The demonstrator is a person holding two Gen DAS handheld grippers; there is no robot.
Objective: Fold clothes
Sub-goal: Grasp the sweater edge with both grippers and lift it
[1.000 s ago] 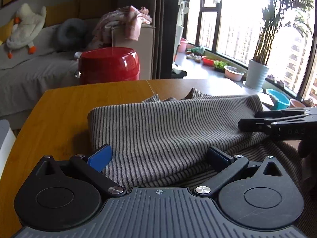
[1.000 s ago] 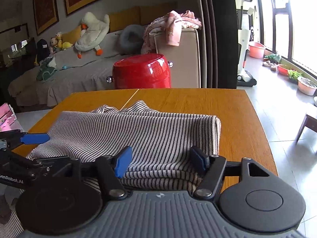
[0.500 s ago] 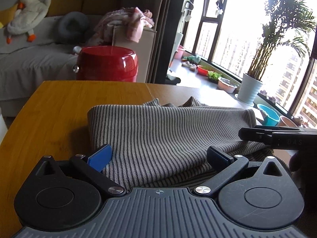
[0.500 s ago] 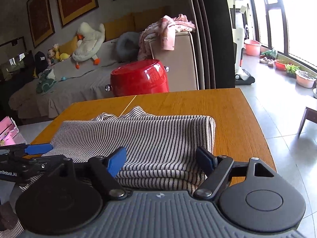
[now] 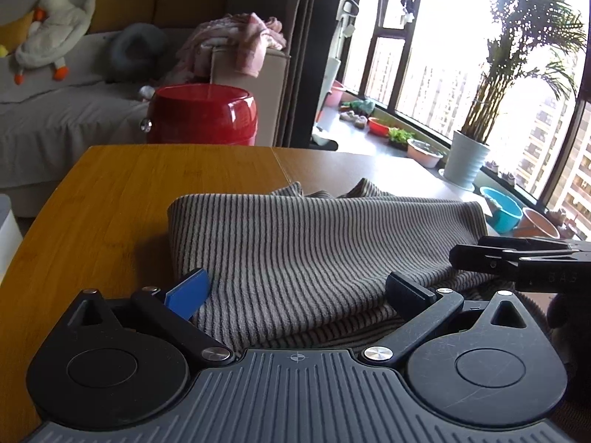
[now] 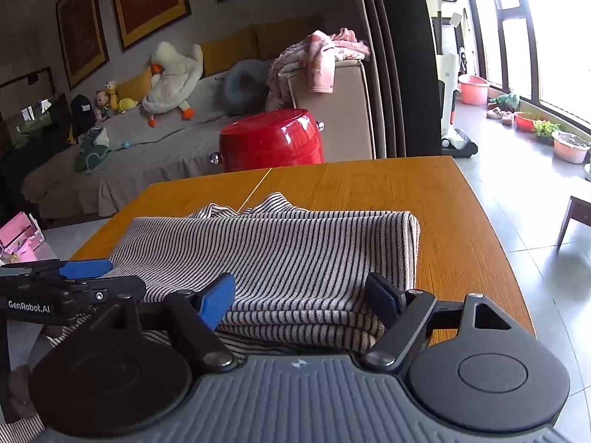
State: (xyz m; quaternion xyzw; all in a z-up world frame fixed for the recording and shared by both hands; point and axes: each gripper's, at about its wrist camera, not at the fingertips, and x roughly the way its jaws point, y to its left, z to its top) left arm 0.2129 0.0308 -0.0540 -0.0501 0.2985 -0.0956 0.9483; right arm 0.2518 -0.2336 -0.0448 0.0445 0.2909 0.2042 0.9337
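While we look along the left gripper [image 5: 295, 288], its two fingers stand wide apart, one blue pad [image 5: 186, 292] at 8 o'clock and one dark pad [image 5: 408, 295] at 4 o'clock, neither pressing anything. Between and beyond them lies the one grey-and-black striped knit garment [image 5: 314, 243], folded into a thick band on the orange-brown wooden table [image 5: 122, 199]. Compared with a second ago, the garment's folded left edge sits a little nearer the middle of this view and more bare table shows at 9 o'clock. The right gripper [image 5: 517, 262] reaches in at 3 o'clock as before, seen edge-on over the cloth. We count one red glossy drum-shaped stool [image 5: 201, 116] at 11 o'clock and one potted palm in a white pot [image 5: 467, 162] at 2 o'clock.

From the right wrist view, the right gripper [image 6: 306, 299] has its jaws spread; they have just been opening a little further, and the layered near edge of the striped garment [image 6: 295, 254] lies between the pads, untouched by them. The garment's folded right end now sits closer to the view's centre than a second ago. The left gripper [image 6: 74, 277] shows at 9 o'clock, one blue pad visible, over the cloth's left end. Here we count one red stool [image 6: 273, 144], one white plush goose [image 6: 171, 77] on the grey sofa [image 6: 129, 162], and three framed pictures [image 6: 147, 0] on the wall.
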